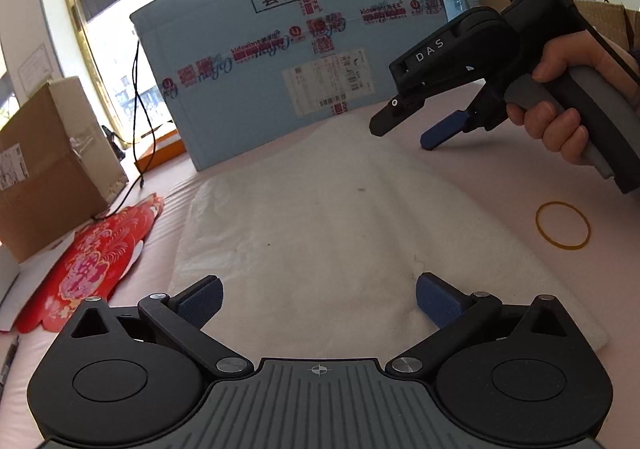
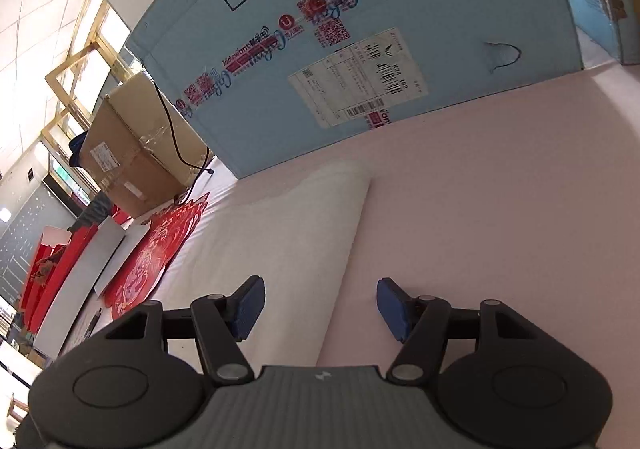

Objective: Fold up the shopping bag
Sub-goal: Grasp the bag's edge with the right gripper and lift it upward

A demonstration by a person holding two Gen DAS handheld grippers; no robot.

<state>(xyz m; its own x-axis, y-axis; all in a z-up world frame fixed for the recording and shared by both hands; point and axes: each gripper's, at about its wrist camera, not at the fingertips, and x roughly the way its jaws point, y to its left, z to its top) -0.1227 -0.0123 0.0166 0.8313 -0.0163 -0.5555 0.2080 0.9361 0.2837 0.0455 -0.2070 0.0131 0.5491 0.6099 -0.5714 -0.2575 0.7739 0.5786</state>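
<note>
you're holding both grippers, left gripper and right gripper, spread wide and gripping nothing, over the flattened white shopping bag.

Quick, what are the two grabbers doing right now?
Left gripper: open, holding nothing, over the white shopping bag.
Right gripper: open, holding nothing.

A large light-blue carton with printed tape and a shipping label stands at the back of the pink counter. A brown cardboard box sits left, beside a red patterned paper piece. A yellow rubber band lies right.
</note>
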